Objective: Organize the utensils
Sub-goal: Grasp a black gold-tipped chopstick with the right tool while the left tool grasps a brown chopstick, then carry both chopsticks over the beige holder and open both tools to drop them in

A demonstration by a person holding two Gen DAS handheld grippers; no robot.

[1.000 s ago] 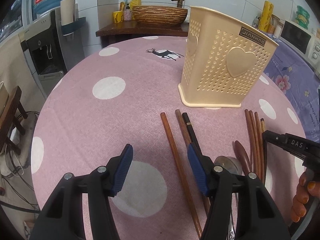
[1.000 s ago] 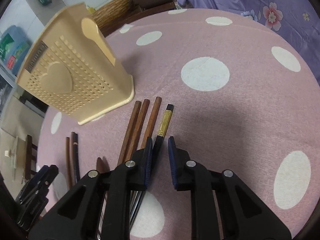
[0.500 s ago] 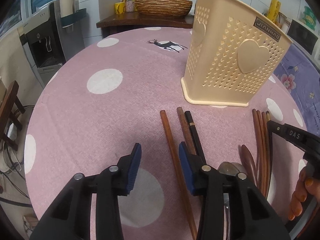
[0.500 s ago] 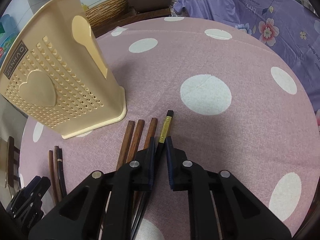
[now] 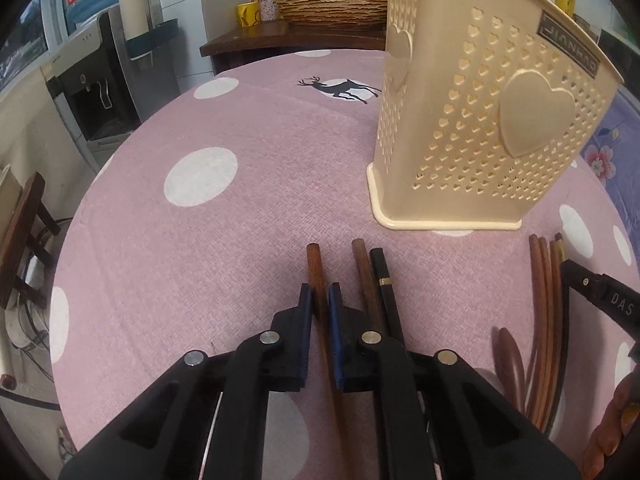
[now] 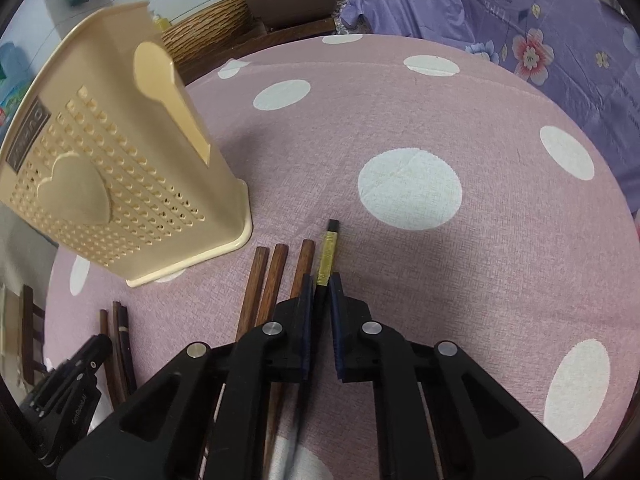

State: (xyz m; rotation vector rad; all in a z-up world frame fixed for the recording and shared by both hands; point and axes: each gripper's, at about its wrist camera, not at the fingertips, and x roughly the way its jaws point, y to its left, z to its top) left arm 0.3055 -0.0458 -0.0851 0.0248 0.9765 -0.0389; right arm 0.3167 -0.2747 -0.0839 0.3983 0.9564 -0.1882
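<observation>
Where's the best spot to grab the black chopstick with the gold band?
Probably its thin shaft just below the gold band, from above, pads on either long side. The black chopstick lies flat beside the brown chopsticks, and the right gripper pinches it just so.

chopsticks before holder on table

Matt woven cloth, perforated smooth plastic holder, polished wooden chopsticks.

White-tiled wall behind a dark wooden counter, water dispenser left, purple floral cloth right.
</observation>
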